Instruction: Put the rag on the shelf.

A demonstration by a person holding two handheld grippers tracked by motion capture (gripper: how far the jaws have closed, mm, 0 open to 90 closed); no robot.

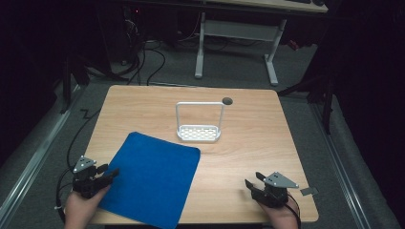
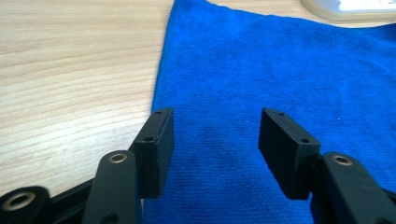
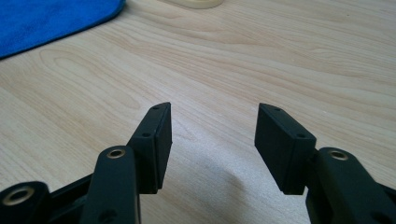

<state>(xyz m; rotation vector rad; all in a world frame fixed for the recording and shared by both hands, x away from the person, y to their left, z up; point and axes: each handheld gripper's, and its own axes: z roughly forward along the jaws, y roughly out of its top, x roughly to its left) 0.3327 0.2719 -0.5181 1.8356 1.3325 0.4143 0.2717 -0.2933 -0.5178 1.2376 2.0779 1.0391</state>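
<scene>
A blue cloth [image 1: 152,177] lies flat at the lower left of the high view, its near corner hanging past the edge of the wooden table [image 1: 258,138]. The left gripper [image 1: 106,172] sits at the cloth's left edge, jaws apart, nothing between them. At the lower right, the right gripper [image 1: 253,180] hovers over bare wood, jaws also apart. A white wire rack [image 1: 199,132] stands mid-table. Beyond, a dark room with grey floor, cables and a white desk frame [image 1: 236,33].

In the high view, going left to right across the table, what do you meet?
left gripper → blue cloth → white rack with a tall wire handle → right gripper → small grey tag at the table's right edge
</scene>
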